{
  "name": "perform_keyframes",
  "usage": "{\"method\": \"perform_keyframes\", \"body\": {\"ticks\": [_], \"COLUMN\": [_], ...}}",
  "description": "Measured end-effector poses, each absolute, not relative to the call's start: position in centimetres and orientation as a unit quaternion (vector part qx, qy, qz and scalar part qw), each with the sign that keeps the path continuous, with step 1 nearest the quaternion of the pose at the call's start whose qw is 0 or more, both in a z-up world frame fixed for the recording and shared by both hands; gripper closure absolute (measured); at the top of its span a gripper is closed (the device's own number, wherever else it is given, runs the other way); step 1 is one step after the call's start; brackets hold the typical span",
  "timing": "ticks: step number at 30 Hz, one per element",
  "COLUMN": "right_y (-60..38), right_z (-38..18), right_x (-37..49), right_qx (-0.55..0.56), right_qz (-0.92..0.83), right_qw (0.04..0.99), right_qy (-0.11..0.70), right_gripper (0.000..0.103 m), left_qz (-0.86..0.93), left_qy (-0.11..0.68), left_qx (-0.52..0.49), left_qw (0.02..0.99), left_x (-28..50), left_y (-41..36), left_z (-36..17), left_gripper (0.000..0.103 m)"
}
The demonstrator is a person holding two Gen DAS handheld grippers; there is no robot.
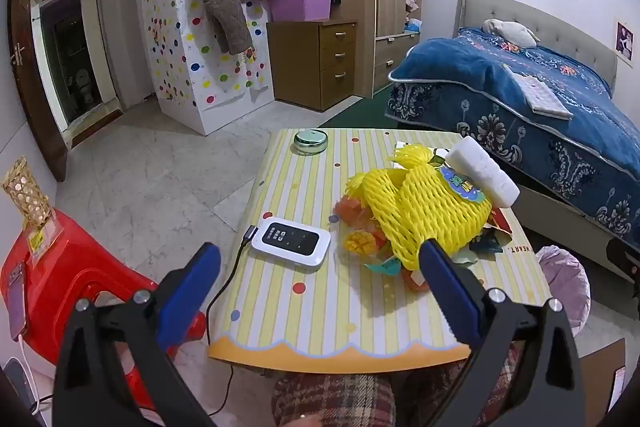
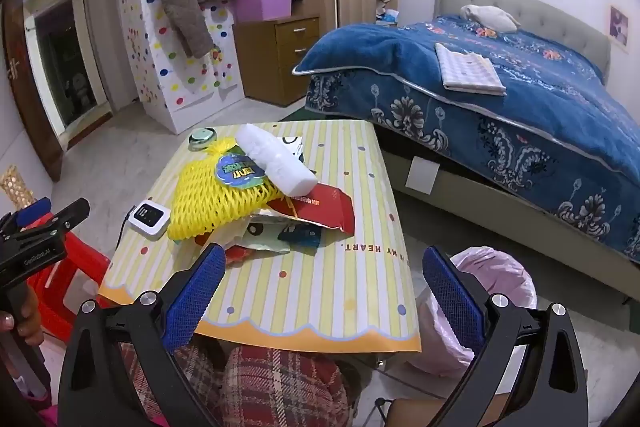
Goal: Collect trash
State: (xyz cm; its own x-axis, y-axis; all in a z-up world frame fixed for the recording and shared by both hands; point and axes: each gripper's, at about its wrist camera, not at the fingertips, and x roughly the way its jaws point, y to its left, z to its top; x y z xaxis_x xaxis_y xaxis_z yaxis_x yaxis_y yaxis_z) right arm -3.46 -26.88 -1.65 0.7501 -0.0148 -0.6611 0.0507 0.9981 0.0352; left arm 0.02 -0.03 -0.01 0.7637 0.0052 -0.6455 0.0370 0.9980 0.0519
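Blue-padded left gripper (image 1: pixel 320 267) & right gripper (image 2: pixel 320 267) tilt down, both spread wide, w/ nothing held.

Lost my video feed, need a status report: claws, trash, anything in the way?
Left claw and right claw open, empty. Trash pile untouched on striped table; lined bin beside it. White device and cable close to pile.
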Motion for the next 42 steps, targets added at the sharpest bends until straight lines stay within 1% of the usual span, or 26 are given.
{"method": "perform_keyframes", "body": {"ticks": [16,42], "right_y": [-26.8,-27.0], "right_z": [-1.8,-1.5], "right_x": [-3.5,-3.7], "right_qx": [0.030,0.032], "right_qz": [-0.019,-0.020], "right_qw": [0.934,0.934], "right_qy": [0.357,0.357], "right_gripper": [0.005,0.005], "left_qz": [-0.009,-0.007], "left_qy": [0.344,0.344], "left_qx": [0.030,0.031], "left_qw": [0.939,0.938], "left_x": [0.5,0.2], "left_y": [1.2,0.8], "left_z": [-0.3,-0.1], "left_gripper": [0.006,0.006]}}
